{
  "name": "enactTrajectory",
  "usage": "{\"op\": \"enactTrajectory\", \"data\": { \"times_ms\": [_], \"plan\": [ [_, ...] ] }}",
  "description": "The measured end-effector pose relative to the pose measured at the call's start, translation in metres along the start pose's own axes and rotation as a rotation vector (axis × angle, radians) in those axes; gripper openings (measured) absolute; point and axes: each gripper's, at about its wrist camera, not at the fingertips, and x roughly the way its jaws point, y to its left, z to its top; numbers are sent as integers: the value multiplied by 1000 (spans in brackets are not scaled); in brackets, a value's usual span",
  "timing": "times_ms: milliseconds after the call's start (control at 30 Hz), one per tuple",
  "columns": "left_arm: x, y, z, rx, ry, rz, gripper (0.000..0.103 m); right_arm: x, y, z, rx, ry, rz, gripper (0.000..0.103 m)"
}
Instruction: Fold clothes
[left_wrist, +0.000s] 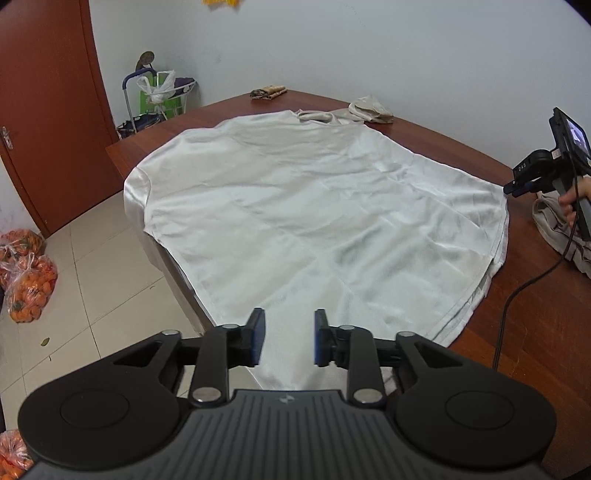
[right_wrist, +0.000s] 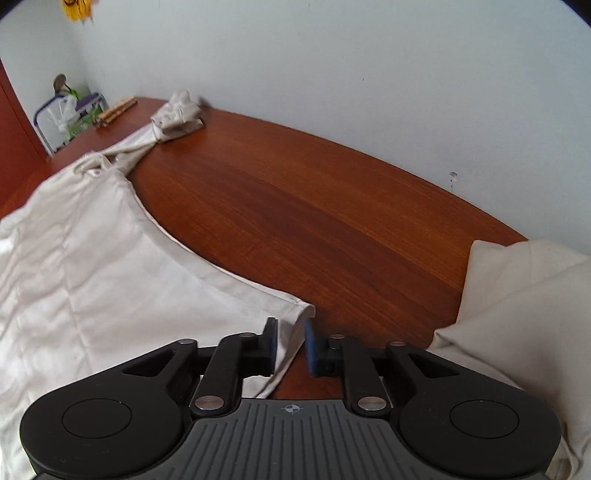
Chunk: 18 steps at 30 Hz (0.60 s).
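Note:
A large white shirt (left_wrist: 314, 206) lies spread flat on the brown wooden table (right_wrist: 314, 206), its left side hanging over the table's edge. My left gripper (left_wrist: 289, 339) is open just above the shirt's near hem, with nothing between its fingers. My right gripper (right_wrist: 291, 345) is open around the shirt's near right corner (right_wrist: 295, 317), and the cloth lies between the blue pads without being pinched. In the left wrist view the right gripper (left_wrist: 517, 186) shows at the shirt's right edge, held by a hand (left_wrist: 576, 199).
A beige garment (right_wrist: 517, 295) lies at the table's right end. A crumpled beige bundle (left_wrist: 371, 109) and a patterned item (left_wrist: 267, 91) sit at the far edge. A black cable (left_wrist: 517, 291) trails over the table. Bags of oranges (left_wrist: 29, 284), a cart (left_wrist: 159, 99) and a red door (left_wrist: 48, 110) stand to the left.

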Motion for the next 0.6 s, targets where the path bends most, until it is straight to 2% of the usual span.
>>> {"op": "enactTrajectory", "data": {
  "times_ms": [67, 333, 600],
  "plan": [
    [0, 9, 4, 7, -13, -9, 36, -12, 6, -4, -22, -17, -11, 36],
    [-1, 44, 21, 34, -65, -44, 53, -76, 31, -30, -7, -82, 49, 39],
    [1, 114, 47, 29, -103, -71, 67, -136, 70, -63, 17, -137, 77, 42]
  ]
}}
